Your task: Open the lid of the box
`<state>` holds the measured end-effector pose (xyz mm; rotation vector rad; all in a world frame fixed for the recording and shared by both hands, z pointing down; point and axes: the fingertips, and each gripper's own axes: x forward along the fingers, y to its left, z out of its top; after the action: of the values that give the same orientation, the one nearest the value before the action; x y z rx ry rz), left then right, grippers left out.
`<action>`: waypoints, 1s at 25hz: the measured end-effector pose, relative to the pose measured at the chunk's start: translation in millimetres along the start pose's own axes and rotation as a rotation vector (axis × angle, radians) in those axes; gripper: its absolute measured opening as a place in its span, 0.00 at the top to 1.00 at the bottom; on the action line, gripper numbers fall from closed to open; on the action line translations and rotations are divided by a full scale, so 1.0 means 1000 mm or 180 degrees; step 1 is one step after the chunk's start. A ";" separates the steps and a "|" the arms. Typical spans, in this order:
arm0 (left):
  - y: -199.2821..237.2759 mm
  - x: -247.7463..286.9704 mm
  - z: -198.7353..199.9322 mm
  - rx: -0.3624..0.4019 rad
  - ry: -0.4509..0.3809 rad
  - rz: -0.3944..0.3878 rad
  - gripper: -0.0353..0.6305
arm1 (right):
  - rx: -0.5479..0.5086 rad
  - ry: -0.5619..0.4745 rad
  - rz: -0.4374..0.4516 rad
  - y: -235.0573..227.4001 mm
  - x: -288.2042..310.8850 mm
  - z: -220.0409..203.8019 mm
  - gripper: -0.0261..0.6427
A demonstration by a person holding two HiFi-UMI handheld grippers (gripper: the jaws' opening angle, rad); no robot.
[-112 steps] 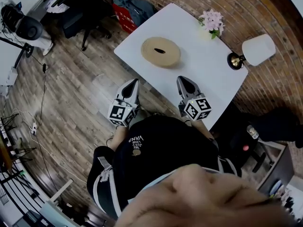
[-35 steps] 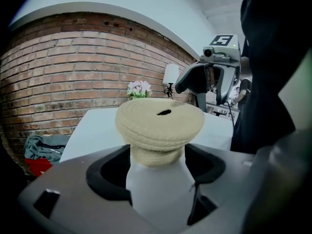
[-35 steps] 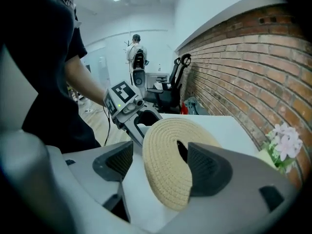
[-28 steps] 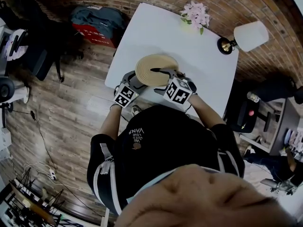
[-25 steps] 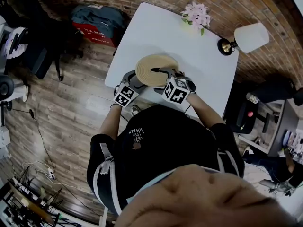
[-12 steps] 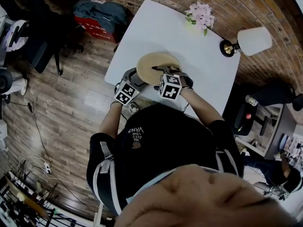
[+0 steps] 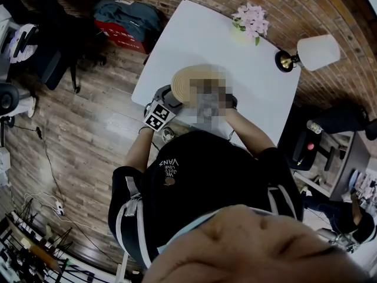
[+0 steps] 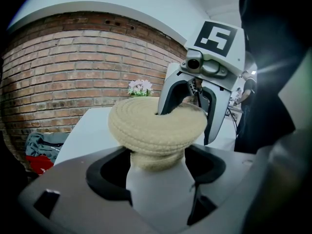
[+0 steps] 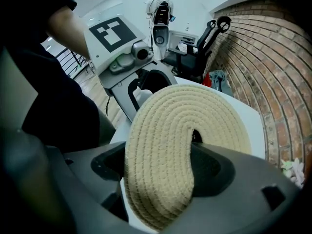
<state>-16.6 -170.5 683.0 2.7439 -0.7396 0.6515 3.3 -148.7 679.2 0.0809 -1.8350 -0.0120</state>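
**Woven rope box point(image 8: 157, 159), a tool on each part**

Box sits by the near edge of the white table point(image 7: 194, 34), upper centre of the head view. Left gripper point(image 7: 169, 95) is closed on the box wall, just under the lid point(image 9: 180, 140). Right gripper point(image 8: 184, 126) is clamped on the lid, one jaw in its centre hole, the other outside the rim. Lid is on top of the box and overhangs it. Pink flowers point(image 7: 250, 19) are at the far table edge.

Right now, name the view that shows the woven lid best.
The right gripper view: the lid fills it, with its coils and central slot plain. The left gripper view shows it edge-on above the box. The head view shows only part of it; the rest is blurred over.
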 end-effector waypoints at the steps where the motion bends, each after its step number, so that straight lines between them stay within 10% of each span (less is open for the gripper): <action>1: 0.000 0.000 0.000 -0.0001 0.0001 0.0002 0.44 | 0.0002 0.0000 0.0008 0.000 0.001 0.000 0.44; 25: 0.000 -0.001 -0.003 -0.0049 0.0016 -0.0017 0.44 | 0.0485 -0.0436 -0.0132 -0.004 -0.025 0.007 0.44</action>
<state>-18.3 -169.5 685.4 2.7283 -0.7330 0.6487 3.2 -151.4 652.6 0.2298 -1.9690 0.0955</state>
